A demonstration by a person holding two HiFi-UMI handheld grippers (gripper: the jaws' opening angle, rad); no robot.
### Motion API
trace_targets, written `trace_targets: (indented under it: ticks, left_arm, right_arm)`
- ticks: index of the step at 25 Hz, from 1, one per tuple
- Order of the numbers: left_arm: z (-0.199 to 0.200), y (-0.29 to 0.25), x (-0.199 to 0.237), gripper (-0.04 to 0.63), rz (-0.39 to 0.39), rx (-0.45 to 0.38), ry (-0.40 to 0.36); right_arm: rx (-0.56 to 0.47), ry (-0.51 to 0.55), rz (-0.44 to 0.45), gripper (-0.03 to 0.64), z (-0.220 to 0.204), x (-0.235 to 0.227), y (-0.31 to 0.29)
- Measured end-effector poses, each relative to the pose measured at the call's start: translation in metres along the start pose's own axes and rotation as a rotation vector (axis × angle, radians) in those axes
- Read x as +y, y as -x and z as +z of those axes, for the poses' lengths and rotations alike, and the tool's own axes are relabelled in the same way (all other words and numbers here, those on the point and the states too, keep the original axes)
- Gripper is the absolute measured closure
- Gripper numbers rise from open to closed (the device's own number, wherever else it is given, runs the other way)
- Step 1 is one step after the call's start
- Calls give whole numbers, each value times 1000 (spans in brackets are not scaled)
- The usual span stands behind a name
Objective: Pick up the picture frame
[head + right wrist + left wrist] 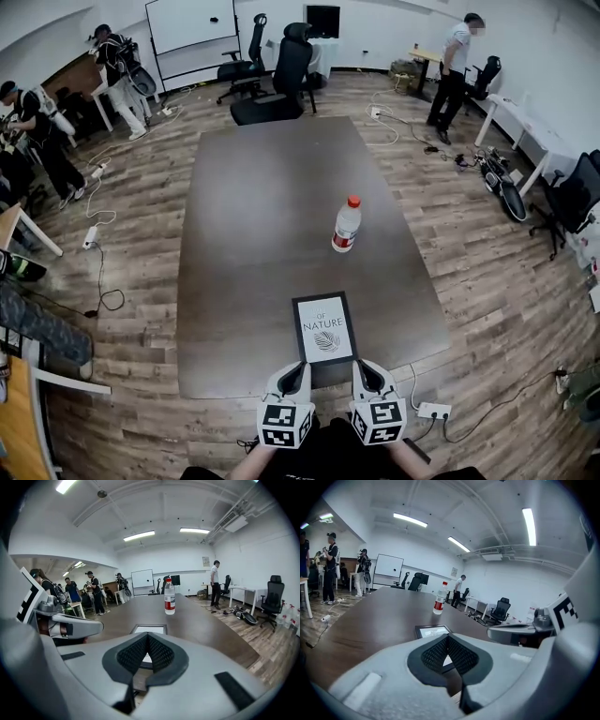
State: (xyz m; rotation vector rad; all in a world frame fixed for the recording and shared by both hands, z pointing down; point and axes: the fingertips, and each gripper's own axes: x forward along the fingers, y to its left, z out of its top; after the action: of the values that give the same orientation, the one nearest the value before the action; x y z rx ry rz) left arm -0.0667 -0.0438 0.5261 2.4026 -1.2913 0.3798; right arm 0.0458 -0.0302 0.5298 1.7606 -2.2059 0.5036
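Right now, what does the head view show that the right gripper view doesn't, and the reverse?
Only the head view: the print on the picture frame, which reads OF NATURE above a leaf, and a power strip on the floor near the table's corner.

Only the right gripper view: the ceiling lights, and a close look at the right gripper, jaws shut with nothing between them.

Both: the frame lying flat near the near edge of the table, the red-capped bottle upright beyond it, and the left gripper.
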Motion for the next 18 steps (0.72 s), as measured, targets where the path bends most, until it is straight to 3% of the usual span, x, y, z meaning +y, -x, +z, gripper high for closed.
trace_targets:
  ticks: [7,18]
  left_arm:
    - [8,-19,27,586,-89,21,-23]
    - [29,-44,54,586,-75,24,-2]
  right_arm:
    - [16,-27,-83,611,1,10,-24]
    - [16,-47,-105,611,18,-1,-51]
